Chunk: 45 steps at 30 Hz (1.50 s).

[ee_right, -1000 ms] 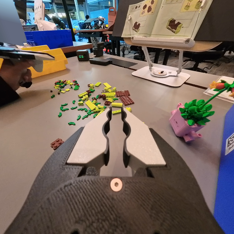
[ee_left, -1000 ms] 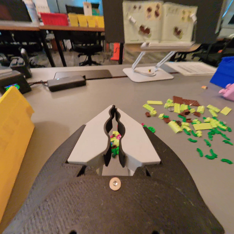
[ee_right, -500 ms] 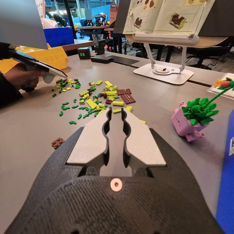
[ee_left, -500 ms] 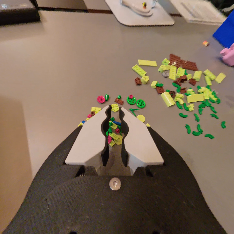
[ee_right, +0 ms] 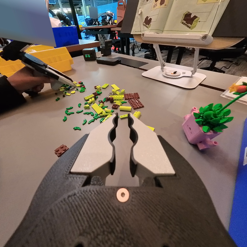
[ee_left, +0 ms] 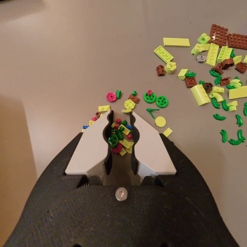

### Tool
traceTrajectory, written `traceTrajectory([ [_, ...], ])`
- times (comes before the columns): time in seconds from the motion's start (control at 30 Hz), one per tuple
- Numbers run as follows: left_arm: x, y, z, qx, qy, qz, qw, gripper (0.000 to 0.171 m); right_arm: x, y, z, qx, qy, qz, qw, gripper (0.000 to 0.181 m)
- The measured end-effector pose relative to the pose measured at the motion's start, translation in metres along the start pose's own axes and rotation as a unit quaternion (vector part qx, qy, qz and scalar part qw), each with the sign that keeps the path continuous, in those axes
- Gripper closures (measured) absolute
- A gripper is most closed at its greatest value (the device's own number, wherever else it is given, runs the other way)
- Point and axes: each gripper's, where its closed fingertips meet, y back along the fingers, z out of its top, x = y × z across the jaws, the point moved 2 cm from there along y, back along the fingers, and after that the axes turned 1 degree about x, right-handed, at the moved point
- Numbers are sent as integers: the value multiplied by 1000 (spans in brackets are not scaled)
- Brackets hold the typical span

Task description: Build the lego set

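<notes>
My left gripper is open and points steeply down over a small pile of tiny green, magenta and lime pieces, which shows between its jaws. A lime round plate and two green wheels lie just past its tips. In the right wrist view the left gripper hangs over that same pile. My right gripper is open and empty, low over the table, just short of the main spread of lime and green pieces. Two brown plates lie at the spread's far side.
A pink pot with a green plant lies tilted at the right. A loose brown brick sits left of my right gripper. The booklet on its stand is at the back, a yellow bin far left, a blue bin at the right edge. About 35 cm separates my left fingertips from my right.
My left gripper has tipped downward and dropped over the small pile, and its jaws have opened from nearly shut. My right gripper has hardly moved.
</notes>
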Motion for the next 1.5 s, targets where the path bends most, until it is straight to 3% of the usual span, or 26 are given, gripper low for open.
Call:
traceTrajectory([
  [0.13, -6, -2, 1, 4, -26, -8, 1000, 156, 1, 0, 0, 1, 5, 0, 1000, 169],
  [0.2, -11, -2, 1, 2, -29, -26, 999, 171, 2, 0, 0, -2, 9, -1, 1000, 170],
  [0.47, -12, 5, 5, -25, -25, -35, 999, 171, 3, 3, 2, -12, 20, -5, 1000, 170],
  [0.57, -9, 5, 4, -22, -34, -23, 999, 154, 4, 3, 3, -14, 22, -5, 1000, 170],
  [0.73, -4, 3, 8, -22, -65, 3, 998, 143, 4, 5, 4, -21, 26, -7, 999, 170],
  [0.9, -11, -5, 6, 3, -129, -25, 991, 145, 5, 4, 4, -19, 25, -5, 999, 170],
  [1.03, -7, -4, 5, 23, -125, -25, 992, 148, 5, 4, 4, -20, 25, -5, 999, 170],
  [1.13, -11, 0, -1, 37, -115, -63, 991, 163, 5, 4, 4, -18, 25, -5, 999, 170],
  [1.27, -12, 3, -4, 44, -111, -79, 990, 164, 5, 3, 3, -16, 28, -5, 999, 170],
  [1.37, -15, 6, -2, 33, -120, -78, 989, 165, 5, 3, 3, -15, 30, -8, 999, 170],
  [1.5, -43, 26, 23, -37, -142, -105, 984, 165, 4, 6, 5, -27, 32, -16, 999, 169],
])
